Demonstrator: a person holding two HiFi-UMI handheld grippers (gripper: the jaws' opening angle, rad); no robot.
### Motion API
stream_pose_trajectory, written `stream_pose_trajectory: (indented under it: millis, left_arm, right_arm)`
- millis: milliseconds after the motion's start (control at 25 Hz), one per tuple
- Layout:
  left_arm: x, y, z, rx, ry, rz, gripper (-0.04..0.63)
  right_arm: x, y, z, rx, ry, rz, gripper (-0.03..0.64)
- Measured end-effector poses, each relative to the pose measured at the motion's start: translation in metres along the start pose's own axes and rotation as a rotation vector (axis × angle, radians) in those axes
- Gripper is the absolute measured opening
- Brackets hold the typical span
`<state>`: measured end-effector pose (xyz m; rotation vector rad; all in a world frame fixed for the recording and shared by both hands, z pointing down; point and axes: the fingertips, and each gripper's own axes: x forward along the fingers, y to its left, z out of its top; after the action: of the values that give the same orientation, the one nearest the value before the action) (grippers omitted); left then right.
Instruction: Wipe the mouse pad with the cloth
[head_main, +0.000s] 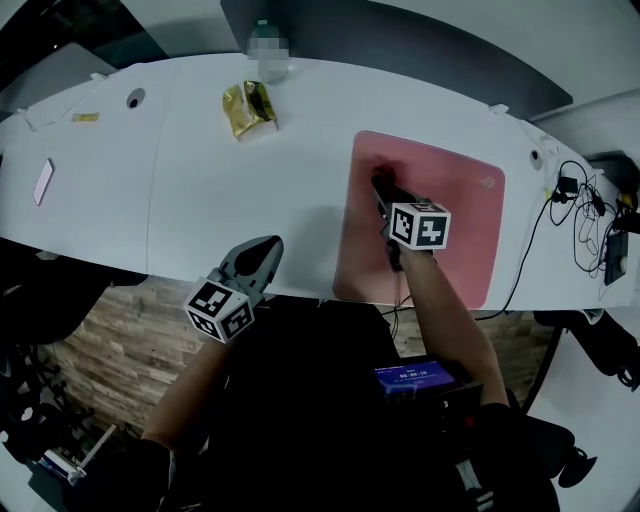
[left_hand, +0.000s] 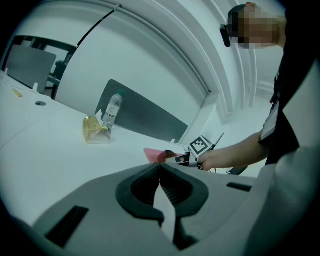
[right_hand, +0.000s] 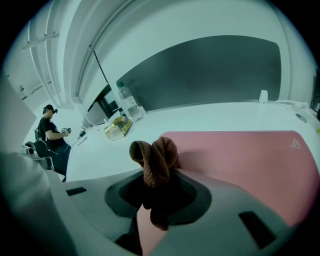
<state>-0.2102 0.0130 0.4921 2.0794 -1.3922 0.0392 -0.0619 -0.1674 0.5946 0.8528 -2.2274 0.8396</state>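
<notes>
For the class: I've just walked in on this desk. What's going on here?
A person is working with two hand-held grippers at a white table. The right gripper is shut on a bunched brown cloth at the left part of the pink mouse pad, set to wipe it. The left gripper is shut and empty near the table's front edge. A gold bag and a bottle stand at the far side.

Head view: from above the person, steeply down onto the white table (head_main: 200, 150). Left gripper view: low at the near edge, facing across toward the right gripper (left_hand: 170, 156). Right gripper view: close over the mouse pad (right_hand: 240, 160), facing the dark divider (right_hand: 200, 70). All three share the gold packet (head_main: 248, 108) and bottle (head_main: 270, 70).
</notes>
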Motion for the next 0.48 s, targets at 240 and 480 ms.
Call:
stream_pose_trajectory:
  millis: [240,480]
  left_arm:
    - [-0.001,0.009,0.003,-0.007,0.005,-0.014,0.009]
    - [0.001,0.015,0.004,-0.007,0.02,-0.031,0.009]
  right_arm:
    - [0.021,0.043,0.003,0.009,0.009,0.084,0.117]
    - [0.039,0.086,0.003,0.006,0.033,0.173,0.117]
